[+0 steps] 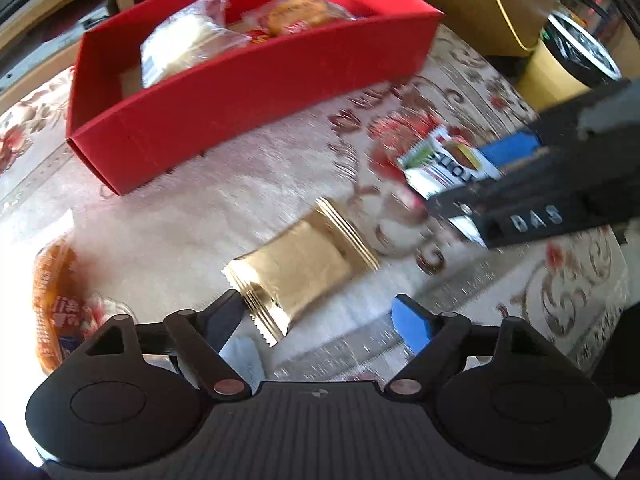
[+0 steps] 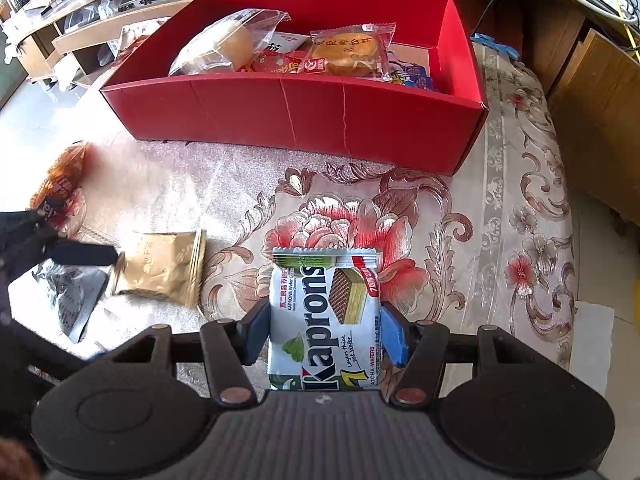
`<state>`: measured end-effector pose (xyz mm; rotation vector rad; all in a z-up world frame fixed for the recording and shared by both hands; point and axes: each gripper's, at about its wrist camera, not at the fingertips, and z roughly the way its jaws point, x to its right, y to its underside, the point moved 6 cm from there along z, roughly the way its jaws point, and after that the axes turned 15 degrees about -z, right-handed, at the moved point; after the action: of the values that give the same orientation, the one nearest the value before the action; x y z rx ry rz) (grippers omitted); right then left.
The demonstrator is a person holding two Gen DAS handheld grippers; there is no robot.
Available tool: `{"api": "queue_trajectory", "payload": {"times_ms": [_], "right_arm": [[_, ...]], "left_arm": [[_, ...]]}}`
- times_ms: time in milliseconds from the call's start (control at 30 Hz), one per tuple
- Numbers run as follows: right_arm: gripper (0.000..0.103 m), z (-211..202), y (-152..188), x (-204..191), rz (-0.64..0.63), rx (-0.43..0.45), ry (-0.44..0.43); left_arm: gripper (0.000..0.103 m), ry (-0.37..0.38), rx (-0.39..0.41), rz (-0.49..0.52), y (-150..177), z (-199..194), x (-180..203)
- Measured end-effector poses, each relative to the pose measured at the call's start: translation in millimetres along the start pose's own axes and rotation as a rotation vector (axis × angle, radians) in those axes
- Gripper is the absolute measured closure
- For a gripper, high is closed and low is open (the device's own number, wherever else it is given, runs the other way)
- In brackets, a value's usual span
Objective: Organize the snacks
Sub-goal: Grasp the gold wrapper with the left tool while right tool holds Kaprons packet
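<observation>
A red box (image 2: 296, 112) at the back of the table holds several wrapped snacks, among them a pastry in clear wrap (image 2: 224, 46). My right gripper (image 2: 325, 312) is shut on a white and green wafer packet (image 2: 324, 304), held just above the floral cloth. In the left wrist view the same gripper (image 1: 476, 178) comes in from the right with the wafer packet (image 1: 444, 164). A gold packet (image 1: 296, 268) lies flat on the cloth. My left gripper (image 1: 318, 302) stands open over its near end, with its left finger (image 1: 230, 314) close to the packet's corner.
An orange snack bag (image 1: 56, 300) lies at the left, also visible in the right wrist view as the orange bag (image 2: 60, 184). A silver wrapper (image 2: 72, 300) sits near the gold packet. A tape roll (image 1: 560, 68) and cardboard box (image 1: 480, 0) stand back right. The table edge (image 2: 576, 240) runs along the right.
</observation>
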<state>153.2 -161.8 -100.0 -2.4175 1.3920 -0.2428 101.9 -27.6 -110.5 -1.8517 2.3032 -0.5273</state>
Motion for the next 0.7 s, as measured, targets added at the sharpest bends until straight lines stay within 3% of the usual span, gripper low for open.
{"api": "queue_trajectory", "payload": {"times_ms": [167, 300, 467, 600, 700], "right_arm": [[0.052, 0, 0, 0, 0.002, 0.000, -0.005], [0.052, 0, 0, 0, -0.003, 0.000, -0.001], [0.052, 1, -1, 0, -0.005, 0.000, 0.004], [0.052, 1, -1, 0, -0.010, -0.001, 0.010], [0.052, 2, -2, 1, -0.014, -0.003, 0.013]], "left_arm": [[0.016, 0.131, -0.022, -0.004, 6, -16, 11], [0.015, 0.051, 0.040, 0.002, -5, -18, 3], [0.016, -0.017, 0.043, 0.036, -18, 0, -2], [0.019, -0.026, 0.035, 0.071, -20, 12, 5], [0.031, -0.002, 0.031, 0.058, -23, 13, 9]]}}
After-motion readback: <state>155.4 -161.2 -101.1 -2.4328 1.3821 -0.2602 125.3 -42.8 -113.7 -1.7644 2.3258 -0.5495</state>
